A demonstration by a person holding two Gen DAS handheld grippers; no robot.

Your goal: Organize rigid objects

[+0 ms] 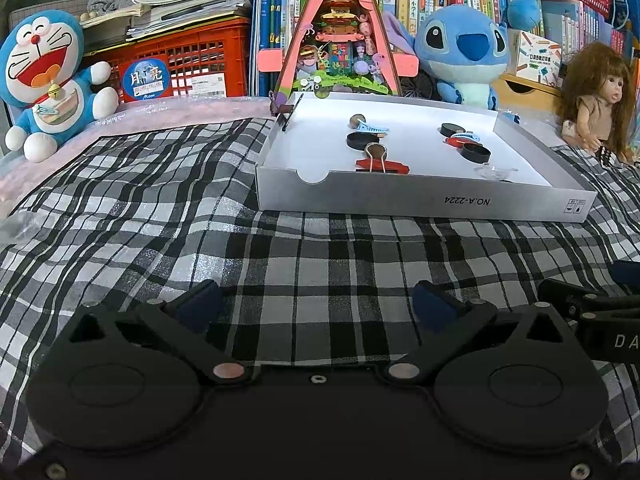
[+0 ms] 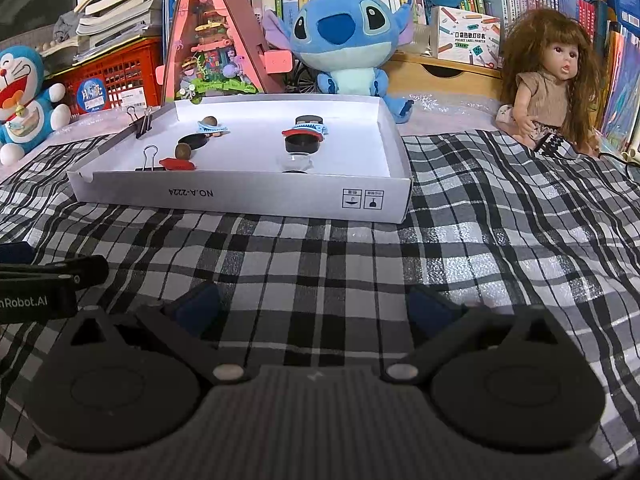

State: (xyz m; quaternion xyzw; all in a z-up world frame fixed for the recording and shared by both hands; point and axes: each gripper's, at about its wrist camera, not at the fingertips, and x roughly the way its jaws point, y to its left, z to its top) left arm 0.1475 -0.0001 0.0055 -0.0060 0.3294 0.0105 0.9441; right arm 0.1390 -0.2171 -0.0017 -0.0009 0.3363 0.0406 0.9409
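Both grippers hover low over the plaid cloth (image 1: 160, 200) with nothing between their fingers. The left gripper (image 1: 320, 304) has its fingers spread wide; the right gripper (image 2: 316, 304) likewise stands open. Ahead of both, well beyond the fingertips, sits the white box (image 2: 240, 196). Inside it lie black caps (image 1: 475, 153), blue clips (image 1: 372, 128), a red clip (image 1: 384, 167), a binder clip (image 2: 149, 159) and a clear piece (image 1: 494, 171). Another binder clip (image 2: 140, 122) grips the box's left wall. Plush toys (image 2: 344, 36) and a doll (image 2: 552, 76) sit behind the box.
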